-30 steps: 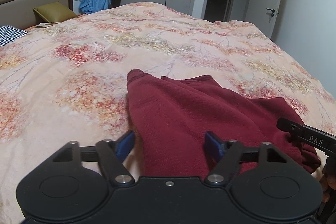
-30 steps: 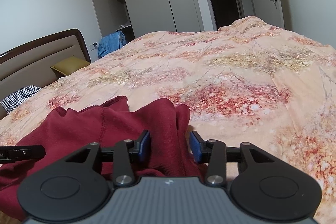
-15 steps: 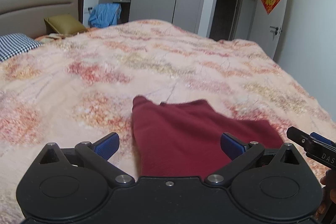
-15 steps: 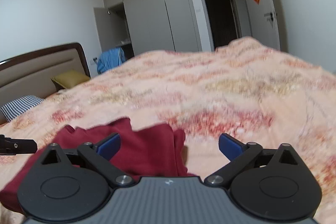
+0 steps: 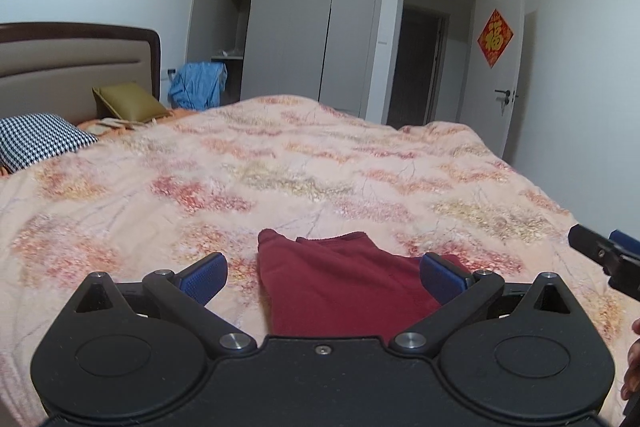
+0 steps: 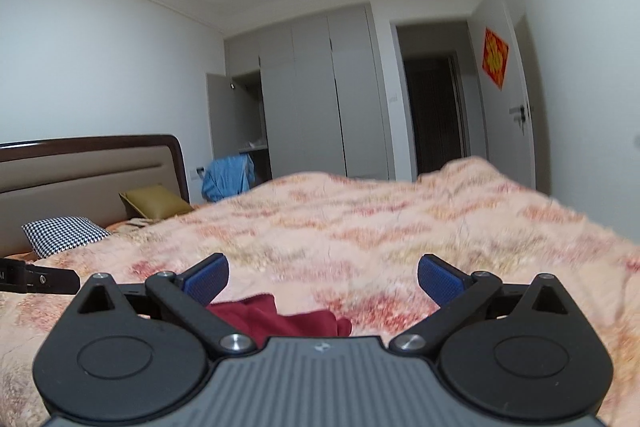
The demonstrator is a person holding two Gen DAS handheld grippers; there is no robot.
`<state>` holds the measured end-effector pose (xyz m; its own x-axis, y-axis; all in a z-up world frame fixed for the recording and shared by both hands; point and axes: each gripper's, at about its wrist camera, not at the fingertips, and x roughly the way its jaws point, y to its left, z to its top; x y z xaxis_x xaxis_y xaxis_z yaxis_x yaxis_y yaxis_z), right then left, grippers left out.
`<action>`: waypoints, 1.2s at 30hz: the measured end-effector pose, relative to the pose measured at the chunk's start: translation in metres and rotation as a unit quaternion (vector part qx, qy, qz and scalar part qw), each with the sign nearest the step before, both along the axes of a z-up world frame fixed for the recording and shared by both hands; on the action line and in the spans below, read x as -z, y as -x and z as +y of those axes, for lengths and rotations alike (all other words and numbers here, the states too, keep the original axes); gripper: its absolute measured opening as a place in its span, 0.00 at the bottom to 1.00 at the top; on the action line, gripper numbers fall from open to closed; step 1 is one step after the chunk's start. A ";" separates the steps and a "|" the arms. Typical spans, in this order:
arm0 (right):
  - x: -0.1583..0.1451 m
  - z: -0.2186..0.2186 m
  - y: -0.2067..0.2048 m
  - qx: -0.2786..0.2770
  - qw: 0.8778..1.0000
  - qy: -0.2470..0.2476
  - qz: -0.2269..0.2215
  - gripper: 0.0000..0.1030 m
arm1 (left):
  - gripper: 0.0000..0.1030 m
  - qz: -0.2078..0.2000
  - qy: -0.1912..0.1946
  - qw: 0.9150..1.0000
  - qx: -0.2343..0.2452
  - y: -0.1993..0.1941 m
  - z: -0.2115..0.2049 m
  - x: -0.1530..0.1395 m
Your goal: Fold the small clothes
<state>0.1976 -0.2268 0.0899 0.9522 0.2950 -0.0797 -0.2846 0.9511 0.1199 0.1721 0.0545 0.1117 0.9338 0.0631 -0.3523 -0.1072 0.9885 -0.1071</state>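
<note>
A dark red garment [image 5: 340, 283] lies folded on the floral bedspread [image 5: 280, 179], just ahead of my left gripper [image 5: 324, 273]. The left gripper is open and empty, raised above the garment. In the right wrist view only a small part of the red garment [image 6: 280, 315] shows, low between the arms of my right gripper [image 6: 323, 277]. The right gripper is open and empty, lifted off the cloth. The right gripper's tip [image 5: 600, 251] shows at the right edge of the left wrist view.
A houndstooth pillow [image 5: 36, 143] and an olive pillow [image 5: 128, 103] lie by the headboard at left. A blue garment [image 5: 198, 87] hangs by the open wardrobe. A doorway [image 5: 416, 75] and a door stand at the far right.
Both grippers opened wide, let go of the red garment, and lifted up and back. The garment now lies flat on the bed.
</note>
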 end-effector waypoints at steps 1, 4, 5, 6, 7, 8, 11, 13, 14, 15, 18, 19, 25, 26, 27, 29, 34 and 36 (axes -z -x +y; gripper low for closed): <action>-0.003 -0.002 0.008 -0.001 1.000 0.000 -0.006 1.00 | 0.99 -0.003 -0.002 1.000 0.000 0.008 -0.001 -0.002; -0.008 -0.006 0.032 -0.007 1.000 0.000 -0.022 1.00 | 0.99 -0.009 -0.005 1.000 -0.003 0.030 -0.006 -0.005; -0.009 -0.007 0.041 -0.008 1.000 0.002 -0.027 1.00 | 0.99 -0.012 -0.006 1.000 -0.002 0.038 -0.007 -0.005; -0.009 -0.008 0.049 -0.008 0.999 0.004 -0.031 1.00 | 0.99 -0.013 -0.008 1.000 -0.002 0.044 -0.009 -0.005; -0.008 -0.008 0.056 -0.008 0.999 0.006 -0.034 1.00 | 0.99 -0.015 -0.010 1.000 -0.002 0.051 -0.011 -0.005; -0.007 -0.008 0.063 -0.009 0.999 0.007 -0.037 1.00 | 0.99 -0.017 -0.012 1.000 -0.003 0.058 -0.012 -0.005; -0.002 -0.007 0.081 -0.012 0.999 0.015 -0.044 1.00 | 0.99 -0.023 -0.014 1.000 -0.005 0.074 -0.016 -0.003; 0.001 -0.006 0.092 -0.013 0.999 0.019 -0.048 1.00 | 0.99 -0.026 -0.015 1.000 -0.002 0.080 -0.019 -0.002; 0.002 -0.005 0.097 -0.013 0.998 0.020 -0.050 1.00 | 0.99 -0.026 -0.017 1.000 0.000 0.085 -0.020 -0.001; 0.004 -0.005 0.102 -0.012 0.998 0.020 -0.052 1.00 | 0.99 -0.027 -0.019 0.999 0.002 0.089 -0.021 0.000; 0.013 -0.003 0.118 -0.005 0.998 0.016 -0.053 1.00 | 0.99 -0.032 -0.018 0.999 0.002 0.105 -0.022 0.008; 0.017 -0.003 0.125 -0.003 0.999 0.015 -0.052 1.00 | 0.99 -0.030 -0.015 0.999 0.002 0.109 -0.023 0.011; 0.040 0.001 0.156 -0.004 0.999 0.016 -0.029 1.00 | 0.99 -0.028 -0.004 0.999 0.015 0.137 -0.024 0.041; 0.043 0.000 0.161 -0.003 1.000 0.015 -0.026 1.00 | 0.99 -0.030 -0.002 0.999 0.016 0.141 -0.024 0.045; 0.047 0.000 0.166 -0.003 1.000 0.015 -0.024 1.00 | 0.99 -0.030 -0.001 0.999 0.017 0.146 -0.024 0.049; 0.053 0.000 0.175 0.001 1.000 0.019 -0.018 1.00 | 0.99 -0.033 0.000 0.999 0.019 0.154 -0.023 0.056; 0.070 0.001 0.201 0.024 0.999 0.029 -0.003 1.00 | 0.99 -0.044 -0.010 0.999 0.020 0.178 -0.025 0.072; 0.074 0.001 0.209 0.036 0.999 0.032 -0.003 1.00 | 0.99 -0.044 -0.019 0.999 0.021 0.188 -0.026 0.080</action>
<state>-0.0116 -0.2256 0.0155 0.9711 0.2208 -0.0901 -0.2163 0.9747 0.0570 -0.0161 0.0283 0.0318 0.9629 0.0355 -0.2674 -0.0577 0.9954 -0.0759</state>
